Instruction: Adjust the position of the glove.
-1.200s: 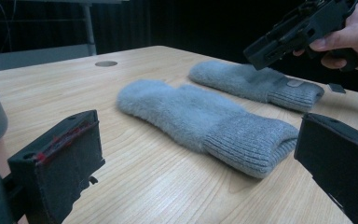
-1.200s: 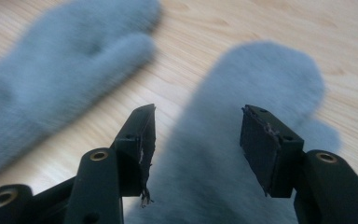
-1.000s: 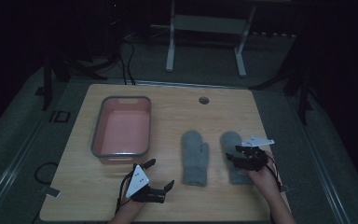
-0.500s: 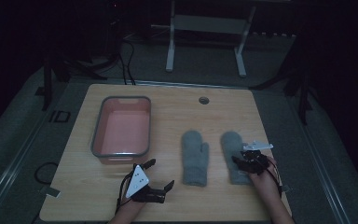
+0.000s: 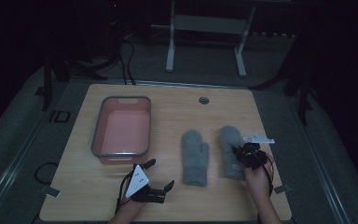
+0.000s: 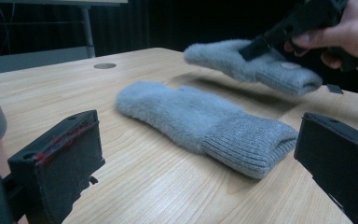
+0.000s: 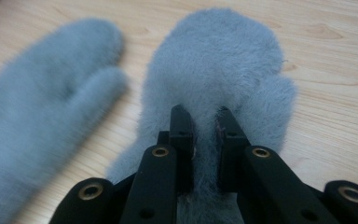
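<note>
- The pink tub [image 5: 121, 128], left of centre in the high view, holds nothing.
- My right gripper [image 7: 204, 122] pinches the right grey mitten [image 7: 219, 70], now lifted off the table [image 5: 168, 100] and drawn slightly toward frame bottom.
- My left gripper [image 5: 154, 178] gapes, bottom centre, beside the flat mitten [image 5: 195, 156].

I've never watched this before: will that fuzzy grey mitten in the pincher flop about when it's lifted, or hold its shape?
Probably floppy: the right mitten, pinched by the right gripper, is raised off the table and looks soft. Its fluffy pile bunches between the jaws, so slipping seems unlikely. It likely weighs little; one small pinch carries it.
</note>
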